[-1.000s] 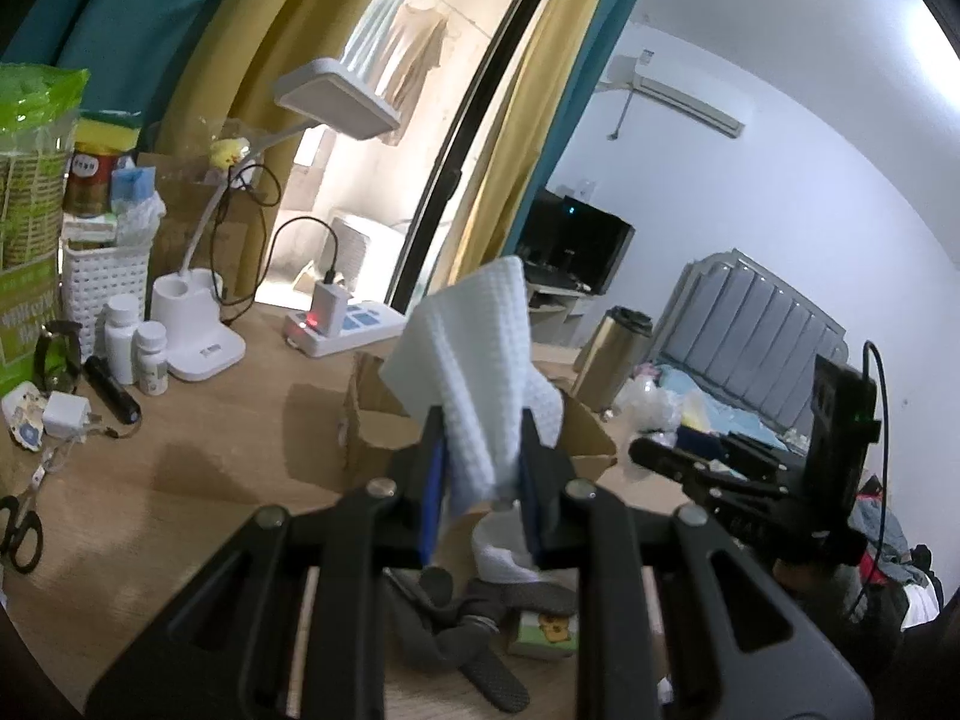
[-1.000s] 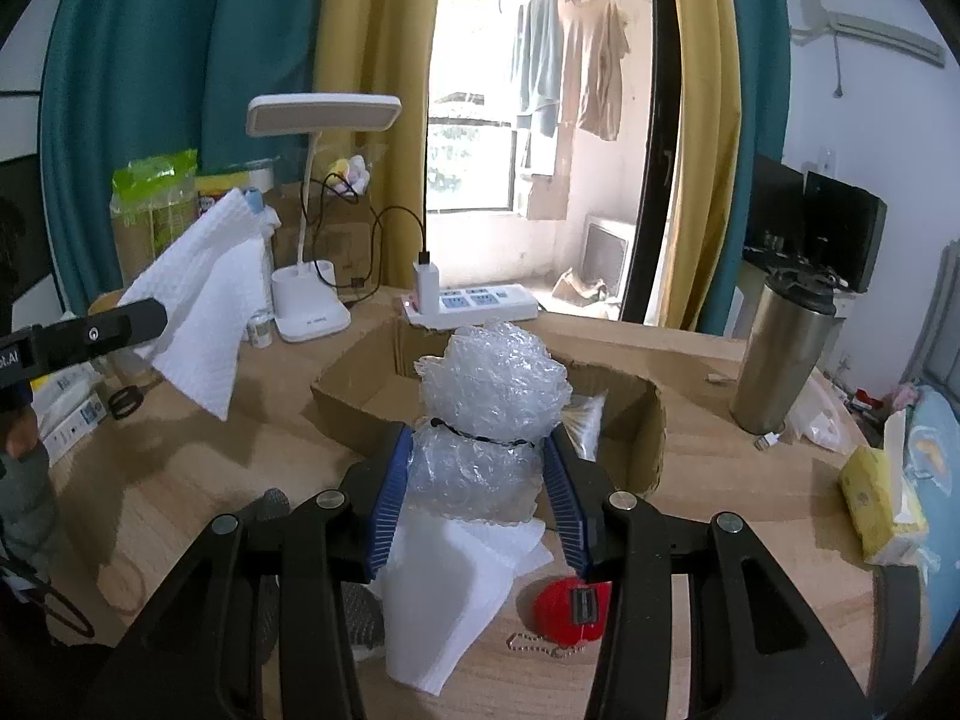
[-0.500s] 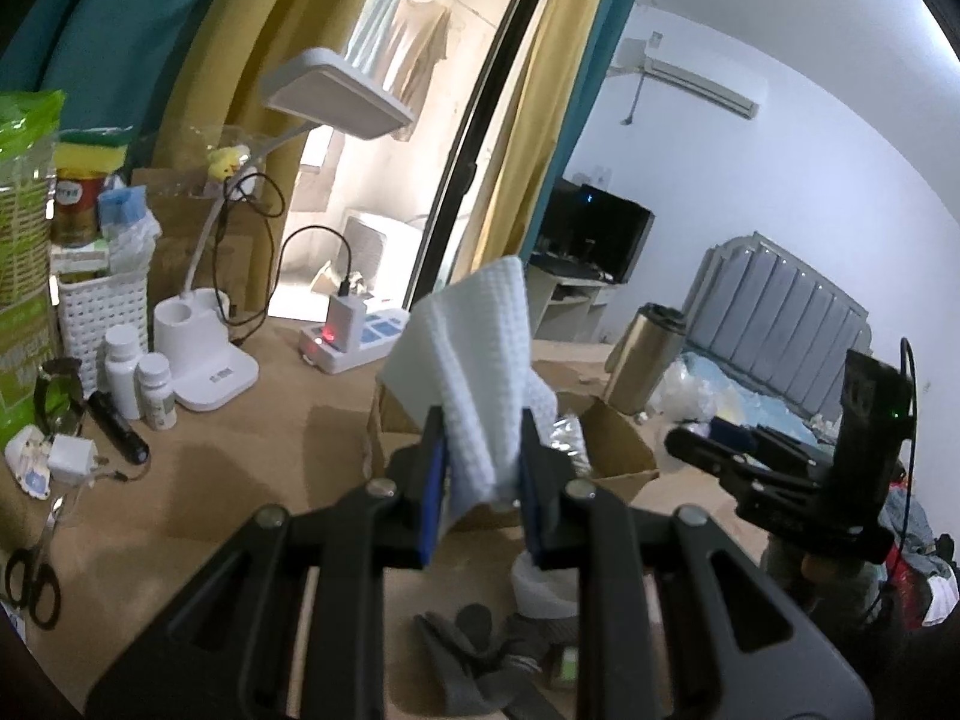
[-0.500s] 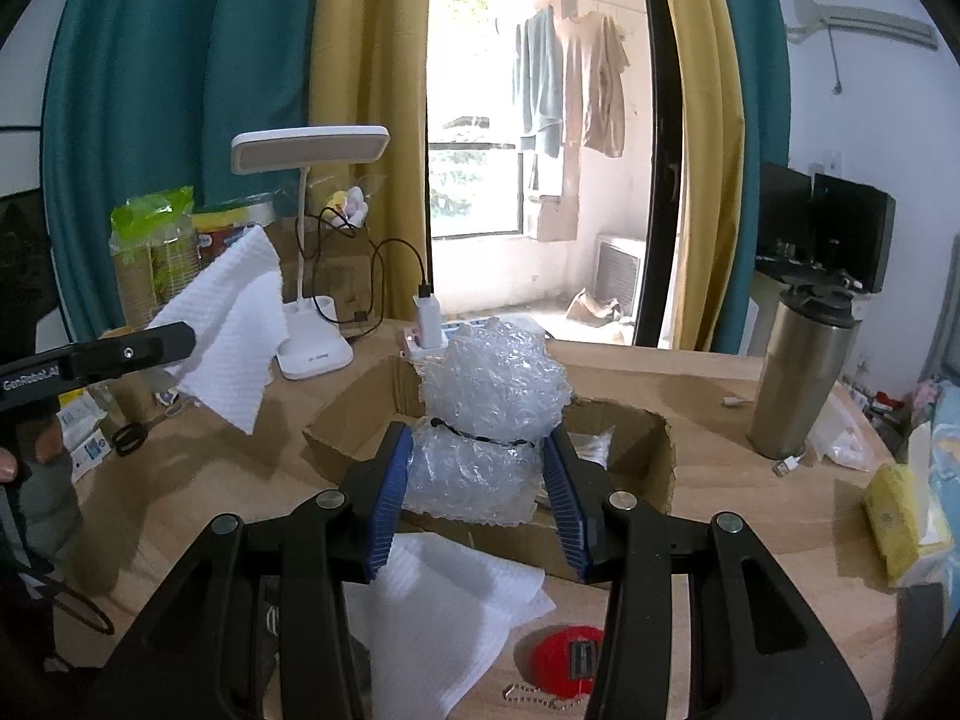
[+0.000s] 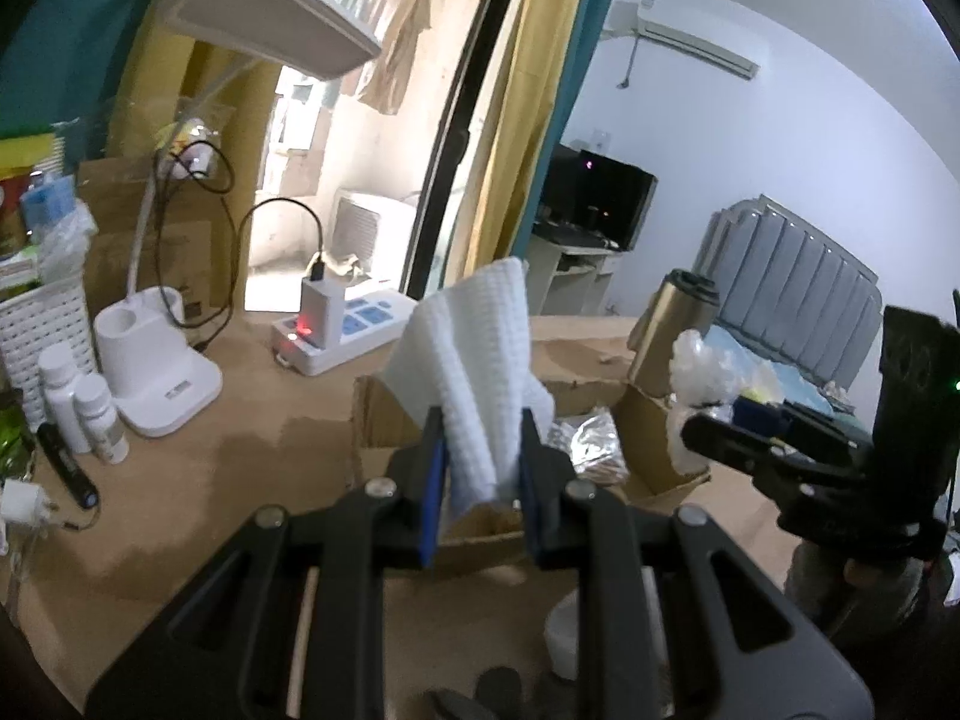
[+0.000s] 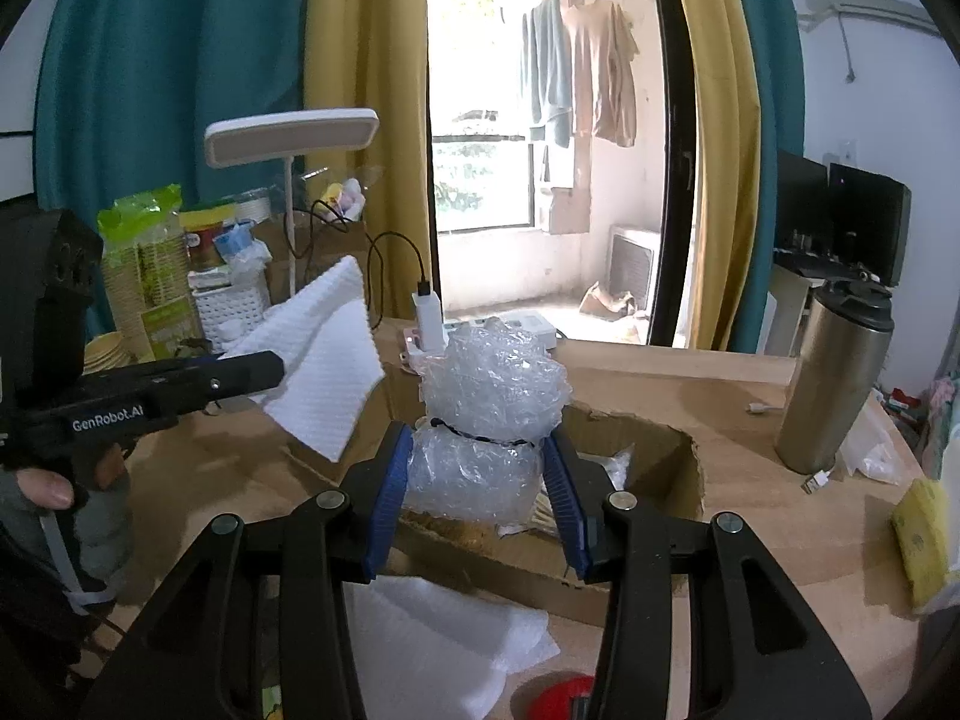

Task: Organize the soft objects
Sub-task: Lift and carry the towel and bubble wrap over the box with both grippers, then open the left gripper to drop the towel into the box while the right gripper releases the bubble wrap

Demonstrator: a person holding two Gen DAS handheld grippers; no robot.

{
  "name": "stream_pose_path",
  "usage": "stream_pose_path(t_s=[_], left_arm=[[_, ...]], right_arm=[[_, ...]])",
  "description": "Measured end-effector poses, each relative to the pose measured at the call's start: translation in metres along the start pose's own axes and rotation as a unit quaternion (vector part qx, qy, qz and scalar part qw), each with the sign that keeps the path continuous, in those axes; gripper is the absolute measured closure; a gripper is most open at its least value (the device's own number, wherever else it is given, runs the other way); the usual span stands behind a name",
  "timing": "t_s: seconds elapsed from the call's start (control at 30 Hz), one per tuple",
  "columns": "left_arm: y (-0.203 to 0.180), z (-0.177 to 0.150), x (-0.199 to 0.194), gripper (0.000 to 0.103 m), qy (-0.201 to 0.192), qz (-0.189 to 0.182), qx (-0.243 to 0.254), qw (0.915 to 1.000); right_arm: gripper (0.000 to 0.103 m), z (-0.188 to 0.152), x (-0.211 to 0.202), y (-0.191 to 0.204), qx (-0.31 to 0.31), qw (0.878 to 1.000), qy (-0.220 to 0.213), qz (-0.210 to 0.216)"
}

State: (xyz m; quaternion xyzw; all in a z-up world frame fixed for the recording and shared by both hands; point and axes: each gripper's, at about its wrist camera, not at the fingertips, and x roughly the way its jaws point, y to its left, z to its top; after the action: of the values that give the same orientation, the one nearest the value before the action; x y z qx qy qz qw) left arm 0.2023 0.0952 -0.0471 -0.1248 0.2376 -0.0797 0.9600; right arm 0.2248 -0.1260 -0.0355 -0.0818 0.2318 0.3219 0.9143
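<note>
My left gripper [image 5: 480, 456] is shut on a white textured cloth [image 5: 474, 360] and holds it above the near edge of an open cardboard box [image 5: 384, 420]. The cloth [image 6: 324, 360] and the left gripper [image 6: 264, 369] also show in the right wrist view. My right gripper [image 6: 480, 474] is shut on a tied bundle of bubble wrap [image 6: 489, 402] and holds it over the box's [image 6: 660, 450] front wall. The bubble wrap [image 5: 690, 372] and the right gripper [image 5: 696, 435] show at the right of the left wrist view. Crinkled plastic [image 5: 585, 438] lies inside the box.
A white foam sheet [image 6: 432, 648] and a red item [image 6: 558, 696] lie on the wooden table in front of the box. A desk lamp [image 5: 156, 360], power strip [image 5: 342, 336], white bottles [image 5: 78, 402] and basket [image 5: 36, 330] stand left. A steel tumbler [image 6: 834, 378] and yellow sponge [image 6: 921, 534] stand right.
Both grippers have moved forward toward the box with their loads. The cloth and the bubble wrap now hang over the box's front part.
</note>
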Motion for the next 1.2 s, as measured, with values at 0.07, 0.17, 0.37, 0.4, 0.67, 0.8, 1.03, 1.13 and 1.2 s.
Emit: stream_pose_path(t_s=[0.07,0.17,0.37,0.4,0.67,0.8,1.03,1.13,1.2], left_arm=[[-0.001,0.001,0.01,0.081,0.002,0.007,0.013,0.9999],[0.0,0.003,0.029,0.081,0.023,0.003,0.015,0.9996],[0.007,0.001,0.047,0.081,0.052,-0.005,0.001,0.9987],[0.007,0.001,0.048,0.081,0.054,-0.005,-0.002,0.9985],[0.0,0.009,0.065,0.081,0.091,-0.009,-0.013,0.9957],[-0.003,0.008,0.079,0.082,0.106,-0.007,-0.006,0.9943],[0.001,-0.001,0.098,0.08,0.143,0.0,-0.019,0.9896],[0.0,-0.006,0.103,0.08,0.151,0.016,-0.012,0.9883],[-0.003,-0.007,0.104,0.08,0.153,0.024,0.0,0.988]], right_arm=[[0.056,0.002,0.008,0.0,0.004,1.0,0.006,-0.001],[0.056,0.005,0.019,0.002,0.007,1.0,0.013,-0.006],[0.056,0.014,0.048,0.011,0.001,0.999,0.027,-0.02],[0.056,0.015,0.054,0.013,-0.001,0.999,0.031,-0.026],[0.056,0.023,0.07,0.014,0.013,0.998,0.042,-0.038],[0.056,0.022,0.078,0.013,0.018,0.997,0.057,-0.041],[0.056,0.016,0.097,0.003,0.034,0.994,0.094,-0.032],[0.056,0.014,0.099,0.001,0.037,0.994,0.099,-0.034],[0.056,0.013,0.101,0.0,0.037,0.993,0.102,-0.036]])
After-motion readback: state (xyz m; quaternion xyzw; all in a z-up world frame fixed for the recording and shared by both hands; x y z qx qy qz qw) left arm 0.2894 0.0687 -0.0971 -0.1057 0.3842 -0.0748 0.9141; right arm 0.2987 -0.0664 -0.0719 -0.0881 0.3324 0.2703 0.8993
